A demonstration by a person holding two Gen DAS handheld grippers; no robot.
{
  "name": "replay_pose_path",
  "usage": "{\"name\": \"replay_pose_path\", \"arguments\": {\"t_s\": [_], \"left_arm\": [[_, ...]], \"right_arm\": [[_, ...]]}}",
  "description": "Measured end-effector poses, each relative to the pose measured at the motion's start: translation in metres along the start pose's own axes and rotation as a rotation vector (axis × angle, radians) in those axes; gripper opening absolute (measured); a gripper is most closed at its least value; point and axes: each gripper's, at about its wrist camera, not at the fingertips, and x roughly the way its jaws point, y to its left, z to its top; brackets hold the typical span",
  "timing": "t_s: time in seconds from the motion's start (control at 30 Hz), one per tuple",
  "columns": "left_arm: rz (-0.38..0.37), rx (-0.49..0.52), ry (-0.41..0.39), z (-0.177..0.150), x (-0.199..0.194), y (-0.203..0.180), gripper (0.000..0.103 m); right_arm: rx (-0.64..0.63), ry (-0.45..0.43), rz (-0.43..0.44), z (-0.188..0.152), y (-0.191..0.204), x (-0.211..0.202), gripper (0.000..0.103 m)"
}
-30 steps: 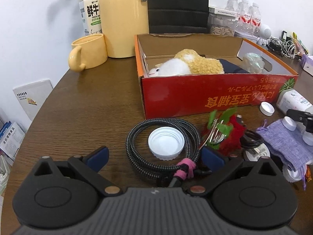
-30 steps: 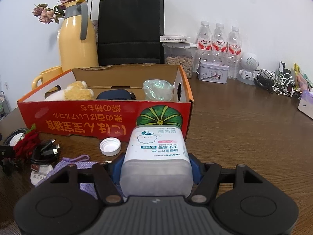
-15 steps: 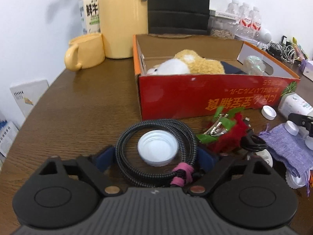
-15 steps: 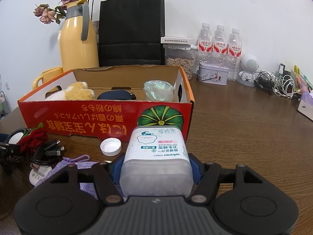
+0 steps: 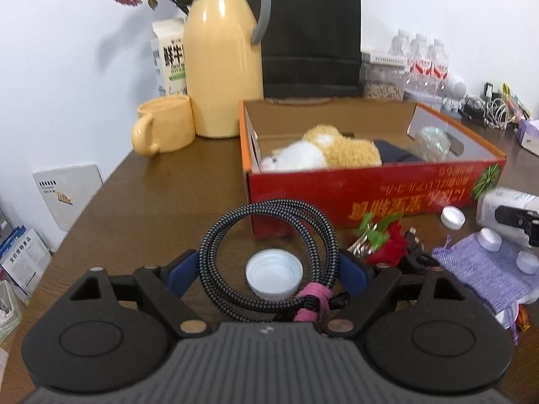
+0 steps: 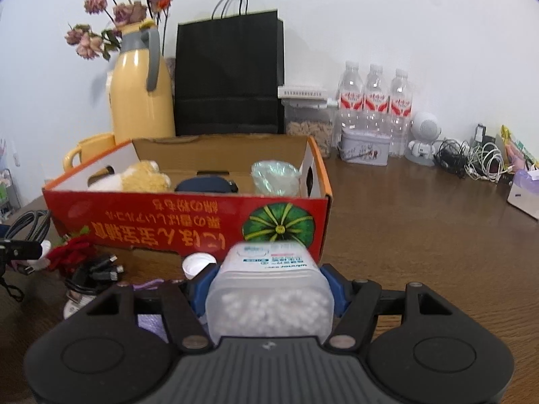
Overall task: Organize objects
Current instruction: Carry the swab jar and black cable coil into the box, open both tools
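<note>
A dark brown wooden tabletop (image 5: 175, 181) stands against a white wall. In the left wrist view, the left gripper (image 5: 269, 269) is clamped on a coiled black-and-grey braided cable (image 5: 266, 232) bound with a pink strap – its blue pads press the coil's two sides, and the far loop tilts up in front of the red cardboard box (image 5: 370, 188). A white plastic cap (image 5: 273, 277) shows through the coil on the tabletop.

In the right wrist view, the right gripper (image 6: 269, 282) grips a translucent plastic tub of cotton swabs (image 6: 269, 289) with a white lid – held just in front of the red cardboard box (image 6: 168, 222), near its pumpkin-printed corner. A yellow-and-white plush toy (image 6: 134, 178) lies inside the box.
</note>
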Motion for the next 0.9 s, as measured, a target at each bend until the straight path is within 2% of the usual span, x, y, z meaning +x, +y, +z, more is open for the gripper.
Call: {"name": "replay_pose_path", "arguments": {"t_s": [0.27,0.47,0.73,0.9], "left_arm": [[-0.002,-0.001,-0.102,0.021,-0.025,0.005,0.087],[-0.039,0.004,-0.178,0.045,-0.033,-0.002,0.087],[-0.09,0.004,-0.258,0.085,-0.021,-0.029,0.088],[-0.104,0.006,-0.249,0.103,0.01,-0.045,0.088]], "right_arm": [[-0.008,-0.066,0.04,0.009,0.006,-0.023,0.064],[-0.031,-0.159,0.068,0.033,0.015,-0.033,0.064],[-0.063,-0.239,0.086,0.077,0.03,-0.011,0.064],[-0.062,-0.245,0.095,0.105,0.034,0.021,0.064]]}}
